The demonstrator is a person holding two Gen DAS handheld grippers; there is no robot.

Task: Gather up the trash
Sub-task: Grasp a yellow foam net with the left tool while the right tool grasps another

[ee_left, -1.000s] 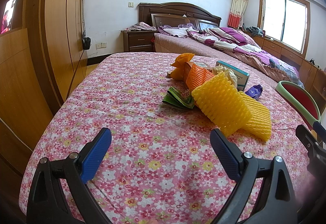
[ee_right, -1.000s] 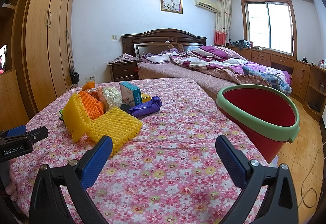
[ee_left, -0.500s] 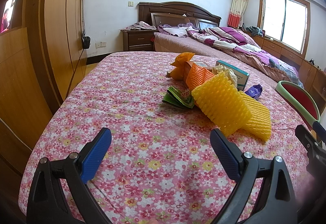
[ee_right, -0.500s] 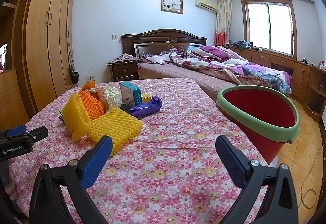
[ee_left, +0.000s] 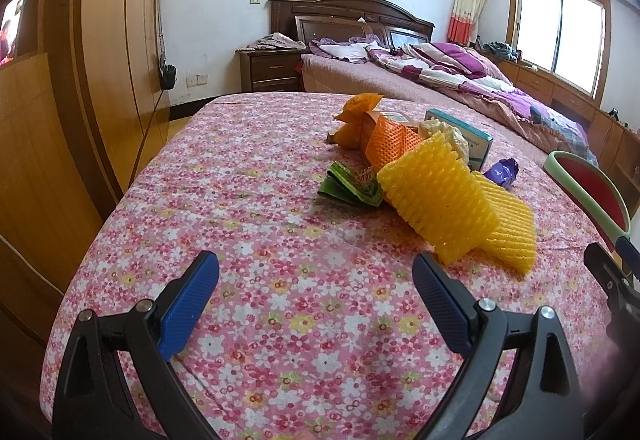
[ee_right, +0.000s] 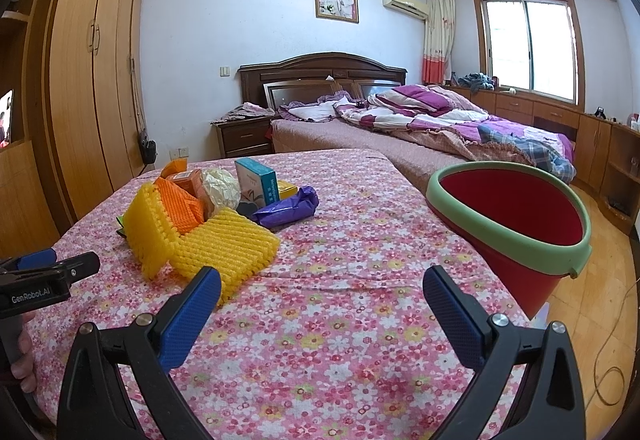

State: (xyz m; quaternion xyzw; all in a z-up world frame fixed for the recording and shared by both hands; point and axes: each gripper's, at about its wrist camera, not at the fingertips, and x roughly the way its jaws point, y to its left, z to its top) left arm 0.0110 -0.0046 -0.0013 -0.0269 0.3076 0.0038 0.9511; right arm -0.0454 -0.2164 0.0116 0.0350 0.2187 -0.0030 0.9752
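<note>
the left gripper (ee_left: 316, 294) was spread wide with nothing between its blue, cross-hatched pads (ee_left: 188, 304), hovering above the flowered bedspread (ee_left: 248, 208) without touching it. the right gripper (ee_right: 322, 304) was spread just as wide and equally empty; its tip also showed at the right edge of the left view. both sat exactly as they had a second before, and nothing in the trash pile had shifted.

the trash lay in one cluster on the bedspread, well ahead of the left gripper. nearest was a yellow foam fruit net (ee_left: 436, 200), soft and ribbed in a diamond lattice, propped tilted against a second, flatter yellow foam net (ee_left: 508, 224). behind the first net leaned an orange foam net (ee_left: 390, 144), with an orange carton and a crumpled orange wrapper (ee_left: 358, 106) behind it. just left of the first net lay a flattened green snack packet (ee_left: 350, 186). behind the nets stood a teal and white cardboard box (ee_right: 256, 180), beside a wad of pale crumpled plastic (ee_right: 220, 186), and a crinkled purple foil wrapper (ee_right: 286, 208) lay right of them.

a red collapsible bucket (ee_right: 516, 216) with a green rim tilted at the bed's right edge, well apart from the pile.
</note>
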